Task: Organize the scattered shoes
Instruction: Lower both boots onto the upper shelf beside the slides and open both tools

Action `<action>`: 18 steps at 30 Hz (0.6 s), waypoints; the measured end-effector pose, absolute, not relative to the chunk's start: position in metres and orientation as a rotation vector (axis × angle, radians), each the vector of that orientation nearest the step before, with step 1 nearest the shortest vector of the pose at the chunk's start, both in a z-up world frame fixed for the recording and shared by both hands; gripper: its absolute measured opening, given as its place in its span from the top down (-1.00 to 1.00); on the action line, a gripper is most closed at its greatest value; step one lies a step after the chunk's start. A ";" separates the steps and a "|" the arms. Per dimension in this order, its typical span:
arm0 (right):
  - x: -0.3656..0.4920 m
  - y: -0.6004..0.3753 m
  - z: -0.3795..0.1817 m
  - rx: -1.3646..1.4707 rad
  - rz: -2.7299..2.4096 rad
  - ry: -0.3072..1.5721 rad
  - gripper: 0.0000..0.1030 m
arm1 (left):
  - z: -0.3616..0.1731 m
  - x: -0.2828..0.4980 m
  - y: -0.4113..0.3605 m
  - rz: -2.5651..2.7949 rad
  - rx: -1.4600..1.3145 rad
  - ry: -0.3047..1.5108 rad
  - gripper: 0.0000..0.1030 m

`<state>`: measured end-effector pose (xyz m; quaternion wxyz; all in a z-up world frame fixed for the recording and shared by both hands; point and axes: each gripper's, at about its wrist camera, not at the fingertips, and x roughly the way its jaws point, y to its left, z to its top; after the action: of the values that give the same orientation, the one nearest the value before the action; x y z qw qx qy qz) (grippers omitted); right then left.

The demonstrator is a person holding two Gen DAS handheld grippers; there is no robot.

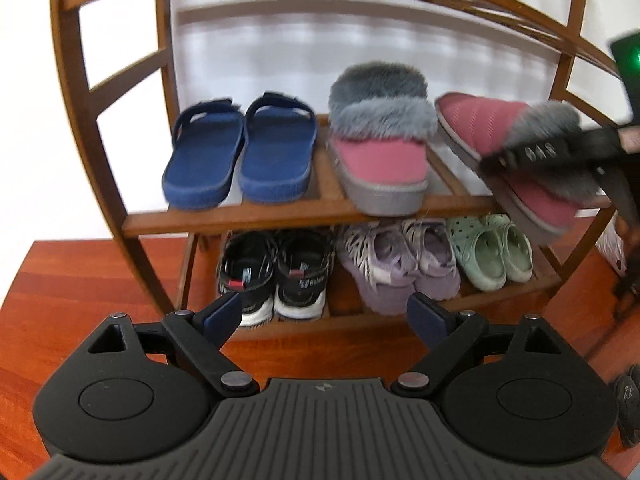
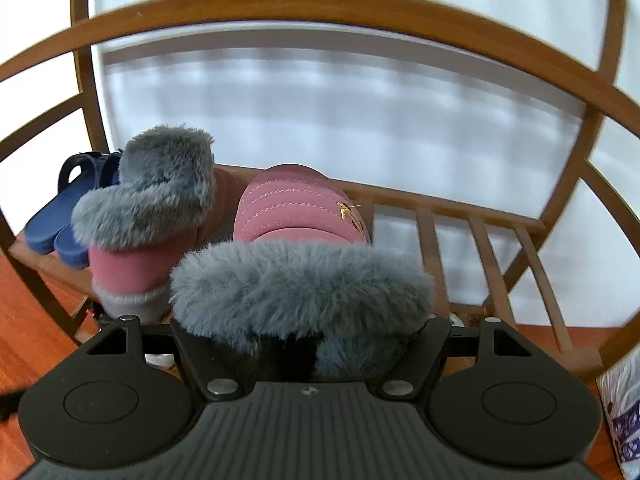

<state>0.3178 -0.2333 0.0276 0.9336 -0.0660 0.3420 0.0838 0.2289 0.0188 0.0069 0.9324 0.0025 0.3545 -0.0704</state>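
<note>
A wooden shoe rack [image 1: 248,216] stands on the red floor. Its middle shelf holds blue slides [image 1: 240,148] and one pink slipper with grey fur [image 1: 380,140]. My right gripper [image 1: 560,152] is shut on the matching pink fur slipper [image 1: 500,136], holding it tilted over the shelf's right end. In the right wrist view that slipper [image 2: 300,248] fills the space between the hidden fingers, next to its mate [image 2: 148,208]. My left gripper [image 1: 328,316] is open and empty, low in front of the rack.
The bottom shelf holds black sneakers [image 1: 276,276], purple sneakers [image 1: 400,264] and green clogs [image 1: 492,252]. A dark shoe [image 1: 628,404] lies on the floor at the far right. A patterned bag [image 2: 624,412] stands right of the rack. Shelf slats [image 2: 488,256] right of the held slipper are bare.
</note>
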 end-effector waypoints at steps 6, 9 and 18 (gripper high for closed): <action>0.348 -0.213 0.019 -0.186 0.167 0.728 -0.50 | 0.001 0.229 0.025 -0.132 -0.012 0.737 -0.76; 0.355 -0.210 0.019 -0.196 0.172 0.739 -0.52 | 0.001 0.229 0.025 -0.137 -0.018 0.726 -0.76; 0.341 -0.213 0.025 -0.241 0.204 0.698 -0.77 | 0.005 0.234 0.012 -0.125 0.006 0.705 -0.77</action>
<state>0.3412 -0.2133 0.0248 0.9276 -0.1173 0.3404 0.0995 0.2336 0.0115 0.0055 0.9366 0.0032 0.3450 -0.0613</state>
